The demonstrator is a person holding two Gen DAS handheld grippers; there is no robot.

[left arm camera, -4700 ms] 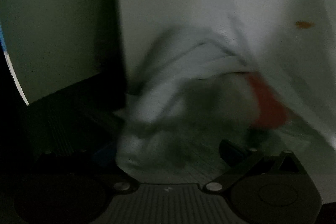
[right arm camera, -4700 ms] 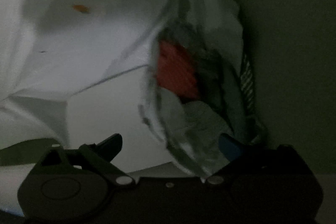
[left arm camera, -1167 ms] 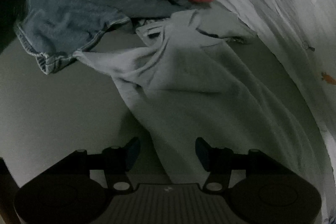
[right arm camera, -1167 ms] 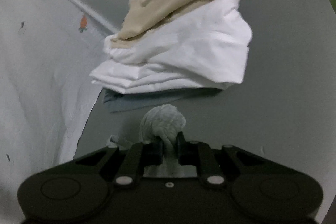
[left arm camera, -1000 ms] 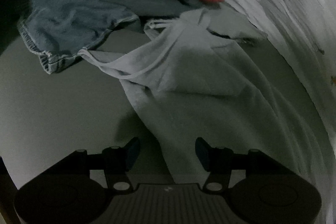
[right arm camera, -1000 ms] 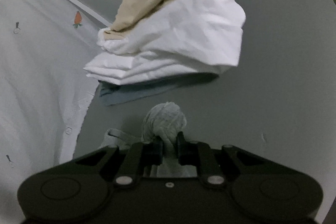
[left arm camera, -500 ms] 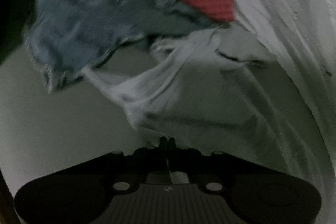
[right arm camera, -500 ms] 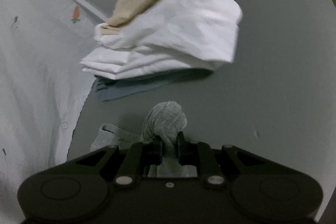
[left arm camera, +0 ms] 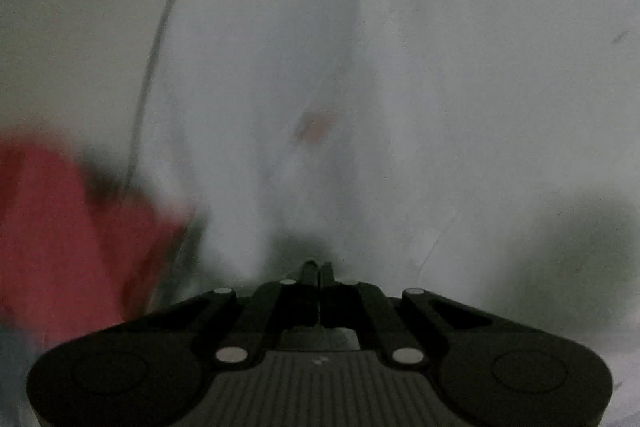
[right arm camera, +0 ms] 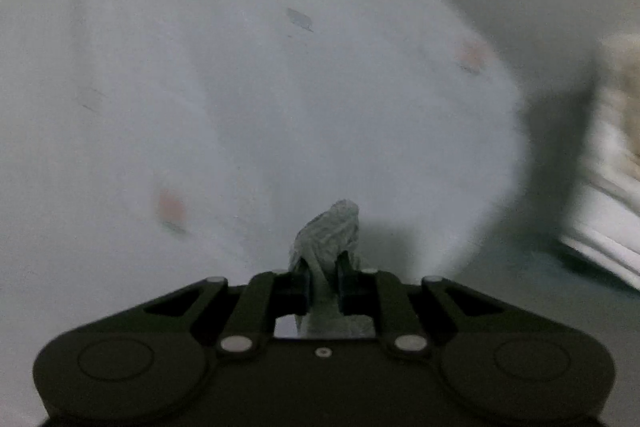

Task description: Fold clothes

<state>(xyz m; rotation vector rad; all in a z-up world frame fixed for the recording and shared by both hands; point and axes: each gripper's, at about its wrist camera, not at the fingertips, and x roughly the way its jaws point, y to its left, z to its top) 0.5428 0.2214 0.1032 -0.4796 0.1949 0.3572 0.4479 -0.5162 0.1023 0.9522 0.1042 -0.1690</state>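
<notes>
My right gripper (right arm camera: 323, 277) is shut on a bunched wad of the grey garment (right arm camera: 330, 231), which sticks up between its fingers. My left gripper (left arm camera: 318, 269) is shut with its fingertips together; a thin edge of grey cloth seems pinched there, but blur hides it. Both views are blurred and face a white printed shirt (left arm camera: 360, 67), also in the right wrist view (right arm camera: 240, 87), with small orange marks. The rest of the grey garment is hidden below the grippers.
A red garment (left arm camera: 72, 227) lies at the left of the left wrist view. A folded stack of white and beige clothes (right arm camera: 616, 167) sits at the right edge of the right wrist view on the grey table (right arm camera: 520, 287).
The left gripper closed on the grey garment's edge half a second ago. Both grippers have since swung up and away, so the views now face the white shirt instead of the table.
</notes>
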